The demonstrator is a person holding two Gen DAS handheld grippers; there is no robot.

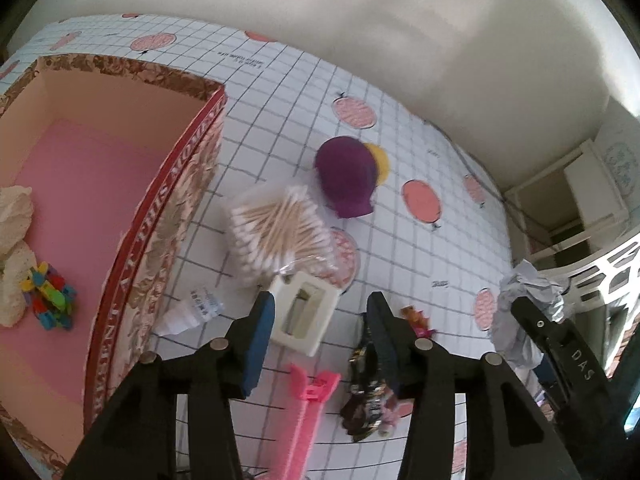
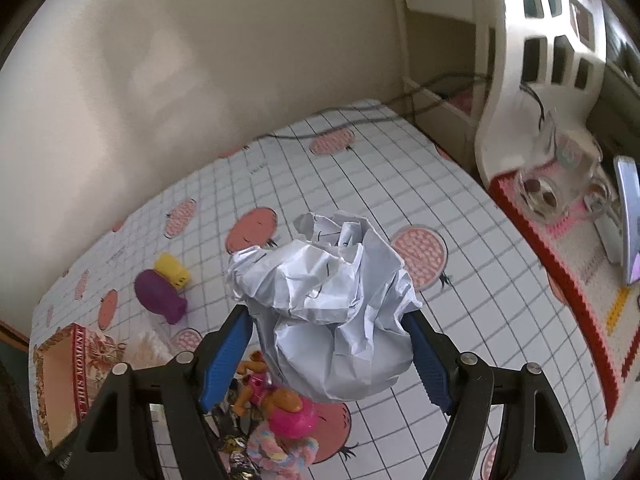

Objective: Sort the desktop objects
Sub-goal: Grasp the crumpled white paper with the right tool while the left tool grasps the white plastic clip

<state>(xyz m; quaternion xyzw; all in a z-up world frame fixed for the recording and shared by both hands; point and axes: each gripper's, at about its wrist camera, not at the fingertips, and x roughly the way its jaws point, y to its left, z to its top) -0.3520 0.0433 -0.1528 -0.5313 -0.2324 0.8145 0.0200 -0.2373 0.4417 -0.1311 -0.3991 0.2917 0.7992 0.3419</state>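
The left tool (image 1: pixel 320 320) hangs over the desk (image 1: pixel 420 260) with its two blue pads (image 1: pixel 260 332) apart and nothing between them. No earlier look is here, so I only say how it stands. Just under its left pad lies a small white box (image 1: pixel 304 312) with a window in it. Behind that box is a clear pack of cotton swabs (image 1: pixel 284 232), and behind the swabs lies a purple toy (image 1: pixel 346 180) touching a yellow toy (image 1: pixel 380 160). A little white bottle (image 1: pixel 192 310) lies beside the big box (image 1: pixel 168 216). The big box has red and gold sides and a pink floor, and it sits on the left part of the desk. Inside it are some cream lumps (image 1: pixel 14 256) and a pile of bright clips (image 1: pixel 50 296). Near the bottom, a pink comb (image 1: pixel 308 412) and a dark shiny wrapper (image 1: pixel 366 392) lie on the desk between the tool's arms. The right tool (image 2: pixel 332 344) is clamped on a big ball of crumpled paper (image 2: pixel 328 296), with one blue pad pressing each side, and the paper is up off the desk. Under it lie a small orange doll (image 2: pixel 256 380), a pink ball (image 2: pixel 294 416) and a fluffy pastel thing (image 2: pixel 280 456). Off to the right is a red and pink mat (image 2: pixel 576 280) with a clear jar (image 2: pixel 540 196) on it.
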